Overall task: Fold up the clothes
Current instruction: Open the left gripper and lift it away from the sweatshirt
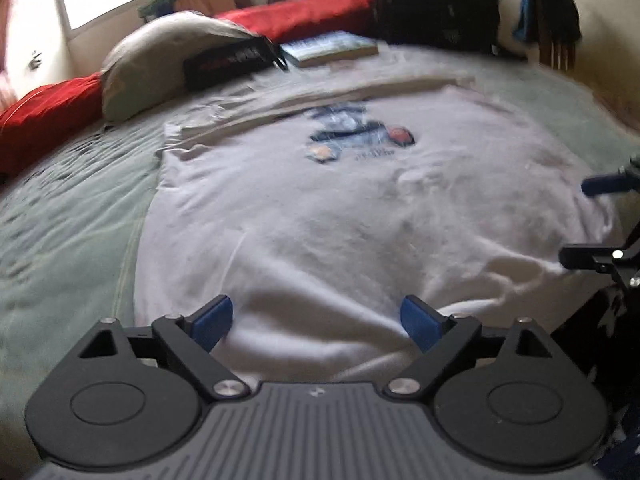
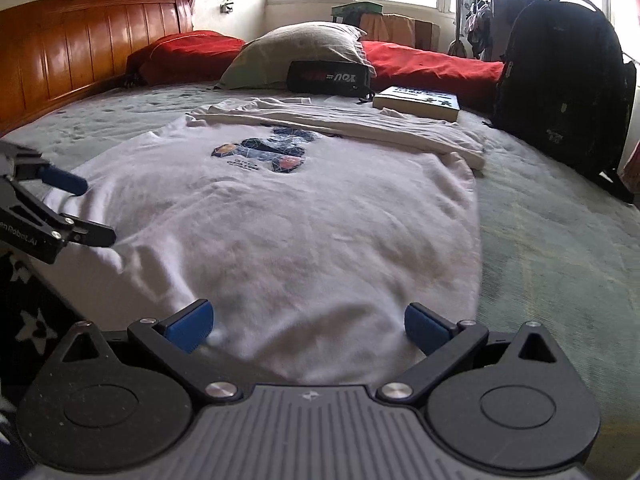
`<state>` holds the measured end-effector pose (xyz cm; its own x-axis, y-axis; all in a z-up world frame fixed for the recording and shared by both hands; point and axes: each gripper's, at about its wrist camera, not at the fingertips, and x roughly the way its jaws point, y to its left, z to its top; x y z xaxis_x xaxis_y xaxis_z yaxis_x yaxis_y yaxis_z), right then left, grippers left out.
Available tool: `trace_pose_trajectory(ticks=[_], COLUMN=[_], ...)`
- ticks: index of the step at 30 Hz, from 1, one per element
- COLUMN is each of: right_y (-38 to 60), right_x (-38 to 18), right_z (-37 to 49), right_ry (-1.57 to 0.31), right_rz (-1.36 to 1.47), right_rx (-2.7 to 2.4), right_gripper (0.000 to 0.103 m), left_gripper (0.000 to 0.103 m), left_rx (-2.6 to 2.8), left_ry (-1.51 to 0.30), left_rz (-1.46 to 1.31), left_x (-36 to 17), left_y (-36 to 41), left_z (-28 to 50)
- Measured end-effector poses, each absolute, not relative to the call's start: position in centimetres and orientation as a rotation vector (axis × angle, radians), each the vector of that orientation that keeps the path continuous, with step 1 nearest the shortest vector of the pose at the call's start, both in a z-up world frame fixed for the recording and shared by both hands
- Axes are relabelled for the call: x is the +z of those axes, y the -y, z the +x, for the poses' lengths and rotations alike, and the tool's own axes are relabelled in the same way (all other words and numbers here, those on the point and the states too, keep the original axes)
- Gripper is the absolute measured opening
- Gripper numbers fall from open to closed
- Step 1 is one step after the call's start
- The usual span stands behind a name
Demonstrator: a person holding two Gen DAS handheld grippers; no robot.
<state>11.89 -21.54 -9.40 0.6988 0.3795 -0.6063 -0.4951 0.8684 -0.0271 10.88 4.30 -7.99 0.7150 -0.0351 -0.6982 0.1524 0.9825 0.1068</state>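
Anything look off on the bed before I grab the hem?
The white T-shirt lies print-up with its far part already folded into a band. Odd for a folding surface: a book and a black pouch lie just beyond the band, close to the shirt.

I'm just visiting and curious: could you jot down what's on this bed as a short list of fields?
garment: white T-shirt with blue print, spread flat, its far part folded over
surface: green bedsheet
left tongs: open, over the shirt's near hem, nothing gripped
right tongs: open, over the near hem, nothing gripped
beyond shirt: book, black pouch, grey pillow, red pillows
right edge: black backpack
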Motion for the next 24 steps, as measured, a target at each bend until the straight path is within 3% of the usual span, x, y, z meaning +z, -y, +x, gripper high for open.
trace_pose_trajectory(ticks=[7, 17, 24], right_y=[23.0, 22.4, 20.5], right_x=[-7.8, -9.6, -8.3], right_z=[11.9, 11.0, 11.1], right_ry=[-0.595, -0.661, -0.628], right_rz=[-0.116, -0.184, -0.169], right_rx=[0.527, 0.470, 0.516], right_gripper=[0.103, 0.103, 0.103], left_gripper=[0.092, 0.096, 0.096], left_rx=[-0.074, -0.025, -0.132], left_ry=[-0.754, -0.818, -0.721], left_rz=[0.160, 0.148, 0.021], left_x=[-6.9, -8.0, -6.4], left_y=[-4.5, -5.7, -7.1], left_z=[9.4, 6.6, 7.2])
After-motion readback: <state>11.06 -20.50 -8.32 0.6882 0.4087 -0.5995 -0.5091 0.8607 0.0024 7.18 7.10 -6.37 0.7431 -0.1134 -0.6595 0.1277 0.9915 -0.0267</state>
